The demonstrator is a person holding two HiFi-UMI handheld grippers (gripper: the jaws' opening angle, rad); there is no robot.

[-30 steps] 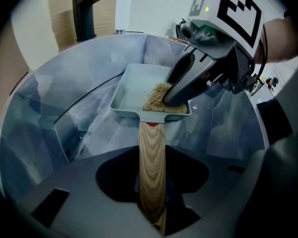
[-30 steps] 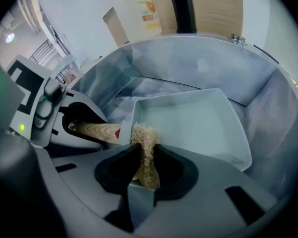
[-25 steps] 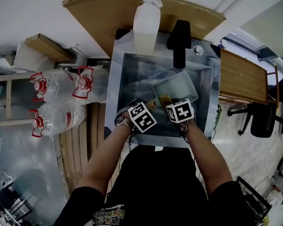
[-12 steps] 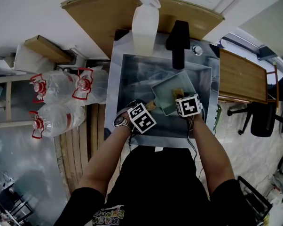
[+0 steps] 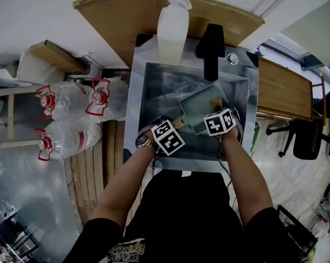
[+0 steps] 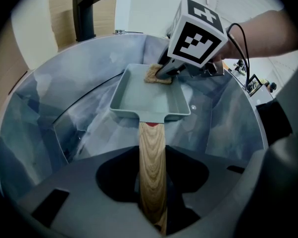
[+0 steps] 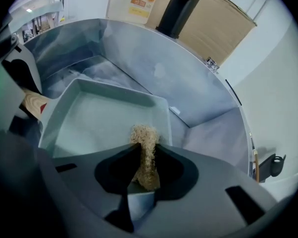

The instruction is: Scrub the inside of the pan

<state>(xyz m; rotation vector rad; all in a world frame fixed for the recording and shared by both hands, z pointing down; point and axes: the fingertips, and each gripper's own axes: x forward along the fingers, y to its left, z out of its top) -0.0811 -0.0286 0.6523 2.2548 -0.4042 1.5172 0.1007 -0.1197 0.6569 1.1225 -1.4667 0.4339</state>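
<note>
Wooden handle [image 6: 152, 172] is clamped by the left tool [image 5: 166, 136], a sound hold, since the stiff pan [image 5: 200, 109] in the sink [image 5: 154, 86] is judged slippery. The soft scrub pad [image 7: 144, 152], pinched in the right tool [image 5: 218, 121], is pressed at its two o'clock corner.

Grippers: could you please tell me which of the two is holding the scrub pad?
The right gripper: its jaws pinch the tan scrub pad inside the pan, whereas the left gripper clamps the wooden handle.
</note>
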